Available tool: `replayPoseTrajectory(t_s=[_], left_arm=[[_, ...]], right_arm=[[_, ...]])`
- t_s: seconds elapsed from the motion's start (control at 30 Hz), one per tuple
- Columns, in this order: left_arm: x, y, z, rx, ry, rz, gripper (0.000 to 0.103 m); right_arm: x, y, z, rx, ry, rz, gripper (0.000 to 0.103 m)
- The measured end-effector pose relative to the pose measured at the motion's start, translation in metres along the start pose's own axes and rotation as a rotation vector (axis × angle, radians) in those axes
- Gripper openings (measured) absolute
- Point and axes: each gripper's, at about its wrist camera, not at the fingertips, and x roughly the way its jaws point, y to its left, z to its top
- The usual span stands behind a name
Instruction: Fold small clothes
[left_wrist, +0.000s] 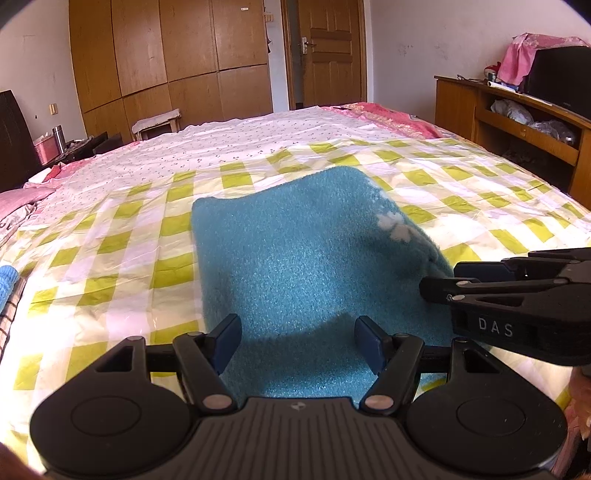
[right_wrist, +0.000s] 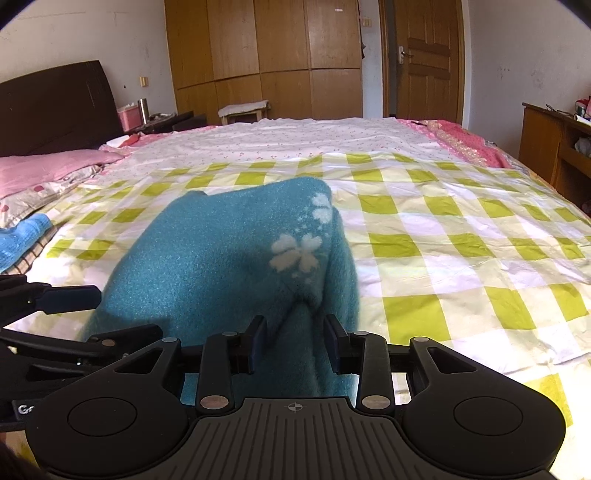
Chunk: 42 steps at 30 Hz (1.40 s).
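Note:
A small teal fleece garment (left_wrist: 295, 251) with white flower prints lies on the green-and-white checked sheet (left_wrist: 110, 236). My left gripper (left_wrist: 297, 339) is open, its blue pads wide apart over the garment's near edge. My right gripper (right_wrist: 295, 341) is open with a raised fold of the garment (right_wrist: 229, 251) between its pads; they do not press it. The right gripper also shows in the left wrist view (left_wrist: 517, 295) at the garment's right side. The left gripper's fingers (right_wrist: 66, 295) show at the left of the right wrist view.
The bed carries a floral sheet (right_wrist: 295, 136) further back, a pink pillow (right_wrist: 48, 166) at left and a blue cloth (right_wrist: 22, 236) at the left edge. A wooden cabinet (left_wrist: 517, 122) stands at right, a wardrobe (left_wrist: 166, 55) and door behind.

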Motion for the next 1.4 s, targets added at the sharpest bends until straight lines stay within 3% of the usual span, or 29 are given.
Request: replayPoseTrajectory(t_s=[0.2,0.57,0.97,1.13,1.4], left_arm=[[0.002,-0.001,-0.003,-0.006,0.007,-0.006,0.073],[0.004,-0.002,-0.006,-0.004,0.018,-0.005,0.074],[-0.005,0.005,-0.01,-0.039,0.042,-0.017,0.083],[-0.012,0.009,-0.019,-0.034,0.048,0.018,0.093],[-0.014,0.015,-0.033,-0.04,0.072,0.039,0.095]], right_arm=[[0.0,0.011,-0.008,-0.054,0.03,-0.02,0.035],[0.01,0.0,-0.01,0.008,0.06,-0.04,0.03],[-0.02,0.006,-0.017,0.053,0.015,-0.008,0.039],[-0.038,0.019,-0.025,0.034,-0.01,-0.038,0.048],[-0.043,0.03,-0.035,0.003,0.009,-0.069,0.051]])
